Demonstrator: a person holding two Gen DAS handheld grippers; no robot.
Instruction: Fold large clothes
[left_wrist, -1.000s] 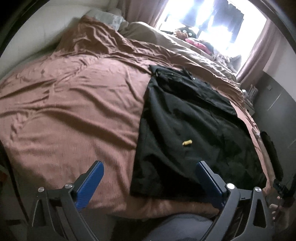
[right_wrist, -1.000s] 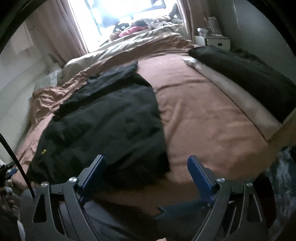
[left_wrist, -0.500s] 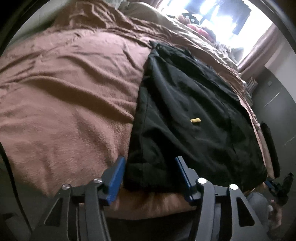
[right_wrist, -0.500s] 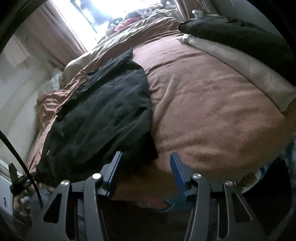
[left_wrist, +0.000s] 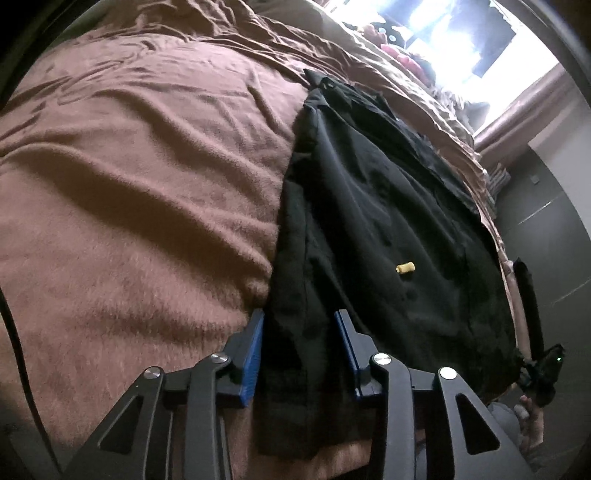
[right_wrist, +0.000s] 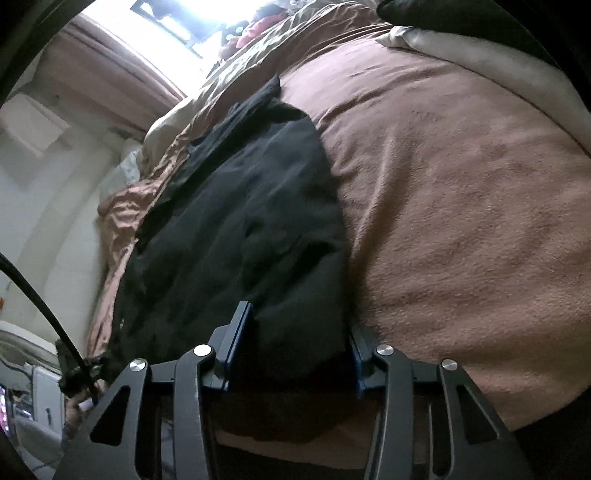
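At the bottom of the left wrist view, the left tool (left_wrist: 298, 325) stood with its blue-padded jaws narrowed around the near left corner of a large black garment of thin woven cloth (left_wrist: 380, 221); the jaws had just been closing, and the bunched hem filled the gap between the pads, which pressed on it. At the bottom of the right wrist view, the right tool (right_wrist: 295, 325) did the same at the near right corner of the garment (right_wrist: 240, 236), its jaws having just been closing with black cloth filling the gap from pad to pad. The garment lay flat on a brown fleece blanket (left_wrist: 140, 192) covering a bed, running from the lower centre of each frame up toward a bright window (left_wrist: 461, 33) at the top. A small yellow cylindrical piece (left_wrist: 405, 267) rested on the black cloth, right of centre in the left view. Farther up, a crumpled tan sheet (left_wrist: 391, 70) lay between the garment's far end and the window.
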